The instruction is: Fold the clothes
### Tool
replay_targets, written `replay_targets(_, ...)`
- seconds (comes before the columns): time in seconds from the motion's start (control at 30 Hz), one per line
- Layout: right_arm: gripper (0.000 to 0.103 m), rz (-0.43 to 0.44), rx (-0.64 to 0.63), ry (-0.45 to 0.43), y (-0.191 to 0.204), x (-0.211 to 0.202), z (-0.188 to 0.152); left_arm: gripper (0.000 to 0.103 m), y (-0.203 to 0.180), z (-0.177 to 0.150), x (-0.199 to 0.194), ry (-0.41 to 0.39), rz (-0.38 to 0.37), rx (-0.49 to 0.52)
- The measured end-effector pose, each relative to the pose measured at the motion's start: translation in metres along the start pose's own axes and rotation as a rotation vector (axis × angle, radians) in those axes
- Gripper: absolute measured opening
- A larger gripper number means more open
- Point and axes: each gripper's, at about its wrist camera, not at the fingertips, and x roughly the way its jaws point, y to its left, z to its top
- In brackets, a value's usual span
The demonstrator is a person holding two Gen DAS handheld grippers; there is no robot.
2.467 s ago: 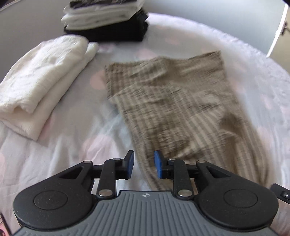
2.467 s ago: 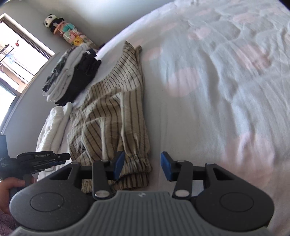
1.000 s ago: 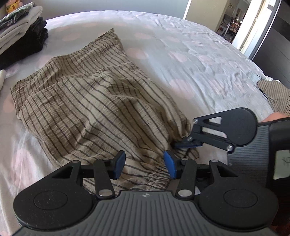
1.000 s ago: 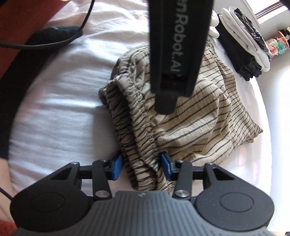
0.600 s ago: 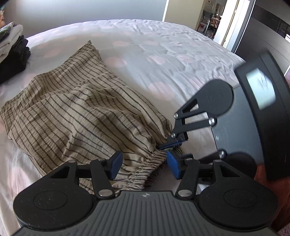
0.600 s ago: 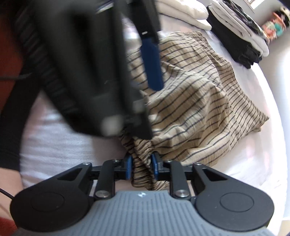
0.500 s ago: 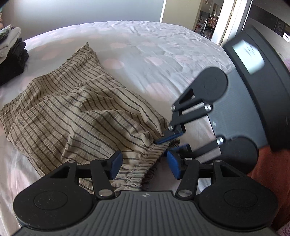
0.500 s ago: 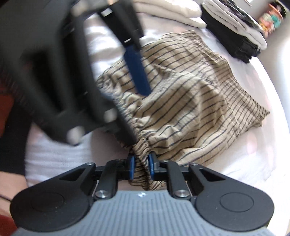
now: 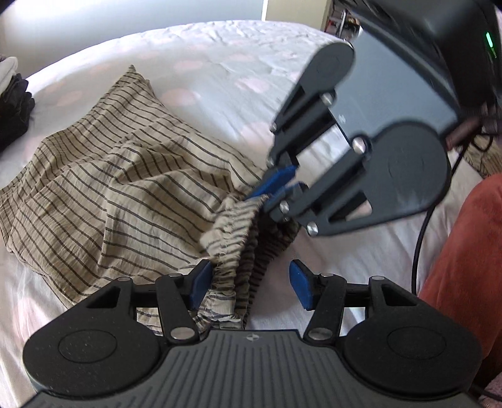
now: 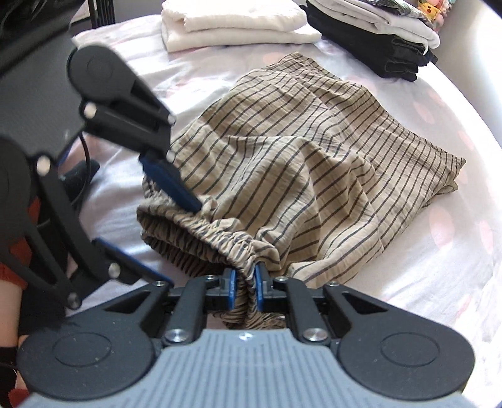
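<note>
This is a bedroom in a home. A bed [image 10: 439, 219] with a white, pink-dotted sheet fills both views. Folded clothes [image 10: 370, 34] are stacked at its far edge, small plush toys [image 10: 434, 11] stand behind them, and an open doorway [image 9: 332, 18] leads to another room.

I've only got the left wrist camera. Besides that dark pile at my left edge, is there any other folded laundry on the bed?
Observer: Yes. A folded white pile lies beyond the striped garment, apart from it.
Operator: Anything on top of the dark pile?
Observer: Folded white garments are stacked on the dark pile.
Operator: How does the right grip look from its own side?
Observer: The right gripper is shut on the elastic waistband, with bunched fabric hanging below its pads.
</note>
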Motion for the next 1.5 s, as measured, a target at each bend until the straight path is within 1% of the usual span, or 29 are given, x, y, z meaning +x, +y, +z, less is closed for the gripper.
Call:
replay_targets(0.03, 0.014, 0.007, 0.005, -0.005, -0.002, -0.001, 0.0, 0.064, 0.001, 0.0, 0.002, 0.014, 0.007, -0.005)
replay_targets(0.1, 0.014, 0.019, 0.007, -0.014, -0.003, -0.002, 0.0, 0.055, 0.006, 0.0, 0.006, 0.035, 0.022, -0.03)
replay_targets(0.13, 0.014, 0.022, 0.002, -0.017, -0.003, -0.002, 0.0, 0.044, 0.009, 0.0, 0.007, 0.044, 0.029, -0.044)
replay_targets(0.17, 0.014, 0.02, -0.008, -0.018, -0.001, -0.003, -0.002, 0.036, 0.012, 0.001, 0.009, 0.051, 0.034, -0.059)
replay_targets(0.23, 0.015, 0.014, -0.025, -0.019, 0.002, -0.004, -0.006, 0.032, 0.018, 0.001, 0.01, 0.061, 0.025, -0.093)
replay_targets(0.27, 0.015, 0.008, -0.034, -0.021, 0.004, -0.005, -0.009, 0.029, 0.02, 0.001, 0.01, 0.064, 0.022, -0.104)
replay_targets(0.33, 0.017, -0.018, -0.067, -0.028, 0.011, -0.005, -0.014, 0.025, 0.023, 0.001, 0.01, 0.066, 0.025, -0.12)
replay_targets(0.37, 0.019, -0.038, -0.088, -0.032, 0.016, -0.006, -0.017, 0.023, 0.024, 0.001, 0.009, 0.067, 0.028, -0.128)
replay_targets(0.43, 0.034, -0.079, -0.139, -0.049, 0.027, -0.008, -0.024, 0.022, 0.027, 0.001, 0.009, 0.068, 0.032, -0.146)
replay_targets(0.47, 0.037, -0.092, -0.163, -0.058, 0.033, -0.01, -0.027, 0.021, 0.029, 0.001, 0.009, 0.069, 0.035, -0.154)
replay_targets(0.53, 0.048, -0.14, -0.237, -0.066, 0.049, -0.009, -0.036, 0.02, 0.031, 0.0, 0.008, 0.069, 0.034, -0.17)
replay_targets(0.57, 0.051, -0.168, -0.279, -0.069, 0.057, -0.009, -0.04, 0.02, 0.032, 0.0, 0.007, 0.068, 0.033, -0.177)
replay_targets(0.6, 0.056, -0.2, -0.322, -0.069, 0.066, -0.006, -0.045, 0.02, 0.032, -0.001, 0.007, 0.07, 0.032, -0.182)
replay_targets(0.63, 0.057, -0.237, -0.367, -0.066, 0.074, -0.002, -0.05, 0.02, 0.032, -0.001, 0.007, 0.072, 0.031, -0.183)
replay_targets(0.77, 0.057, -0.358, -0.49, -0.027, 0.094, 0.023, -0.064, 0.02, 0.035, -0.004, 0.009, 0.077, 0.025, -0.2)
replay_targets(0.87, 0.058, -0.454, -0.59, -0.044, 0.104, 0.035, -0.071, 0.02, 0.039, -0.006, 0.01, 0.083, 0.012, -0.227)
replay_targets(0.9, 0.06, -0.485, -0.623, -0.05, 0.107, 0.039, -0.073, 0.02, 0.04, -0.006, 0.011, 0.087, 0.007, -0.23)
replay_targets(0.93, 0.062, -0.517, -0.656, -0.056, 0.11, 0.043, -0.075, 0.02, 0.04, -0.006, 0.013, 0.093, 0.004, -0.229)
replay_targets(1.1, 0.063, -0.669, -0.81, -0.087, 0.125, 0.061, -0.085, 0.02, 0.035, -0.007, 0.023, 0.128, -0.004, -0.198)
replay_targets(1.2, 0.061, -0.696, -0.803, -0.105, 0.125, 0.059, -0.085, 0.021, 0.031, -0.009, 0.025, 0.137, 0.0, -0.175)
replay_targets(1.33, 0.044, -0.708, -0.78, -0.115, 0.122, 0.056, -0.087, 0.024, 0.021, -0.009, 0.024, 0.129, 0.023, -0.123)
replay_targets(1.4, 0.04, -0.703, -0.747, -0.119, 0.121, 0.055, -0.088, 0.031, 0.012, -0.009, 0.022, 0.12, 0.041, -0.078)
replay_targets(1.47, 0.035, -0.682, -0.689, -0.132, 0.116, 0.05, -0.085, 0.049, 0.002, -0.008, 0.02, 0.105, 0.053, -0.02)
replay_targets(1.5, 0.033, -0.67, -0.657, -0.14, 0.112, 0.047, -0.082, 0.054, -0.003, -0.008, 0.02, 0.097, 0.057, 0.012)
